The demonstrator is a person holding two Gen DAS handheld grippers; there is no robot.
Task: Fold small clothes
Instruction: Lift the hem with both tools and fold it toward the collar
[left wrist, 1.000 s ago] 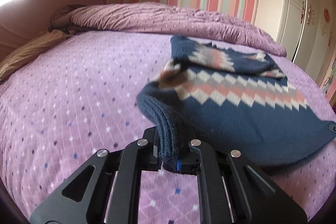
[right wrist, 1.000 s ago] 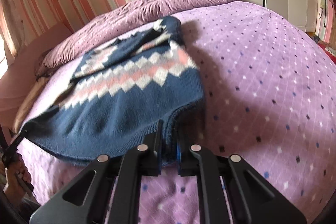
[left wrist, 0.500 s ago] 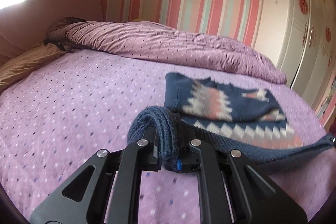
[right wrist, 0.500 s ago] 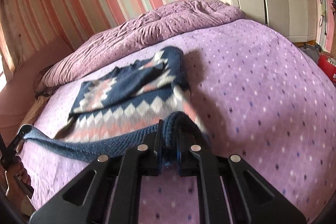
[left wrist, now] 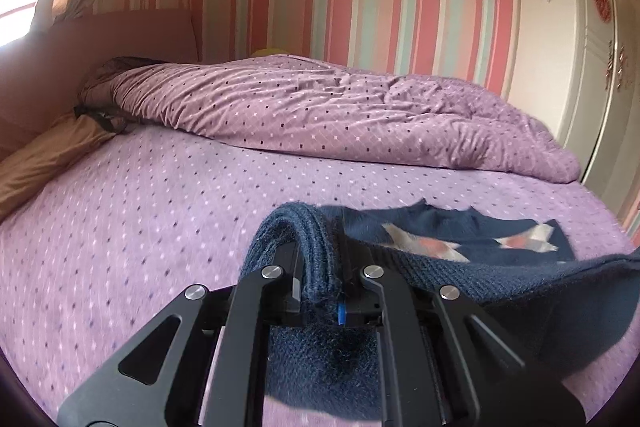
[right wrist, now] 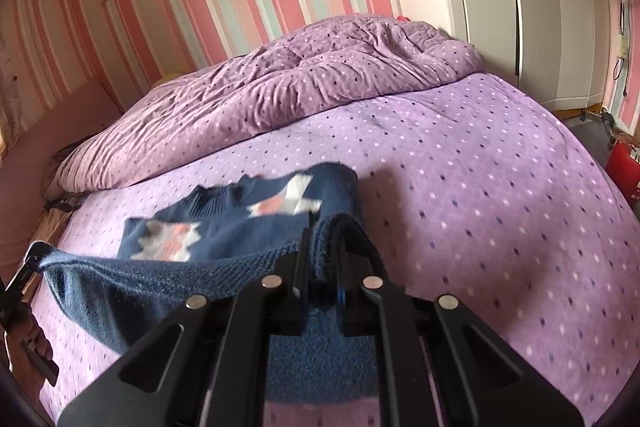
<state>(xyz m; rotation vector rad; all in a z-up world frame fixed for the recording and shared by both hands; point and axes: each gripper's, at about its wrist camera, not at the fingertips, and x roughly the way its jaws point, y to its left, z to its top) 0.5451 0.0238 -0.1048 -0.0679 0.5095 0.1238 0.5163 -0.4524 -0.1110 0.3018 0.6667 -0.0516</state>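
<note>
Ribbed navy knit sweater (left wrist: 500,279), zigzag pattern, hem lifted over dotted purple bed (left wrist: 140,219); left tongs (left wrist: 320,291), right tongs (right wrist: 322,287) both clenched on sweater hem

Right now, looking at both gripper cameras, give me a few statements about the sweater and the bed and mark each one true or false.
1. Both grippers are shut on the sweater. True: the left gripper and the right gripper each pinch a navy edge.
2. The whole sweater lies flat on the bed. False: the held edge is lifted.
3. A rumpled purple duvet lies at the far side of the bed. True.
4. The sweater is plain red. False: it is navy with pink and white diamonds.
</note>
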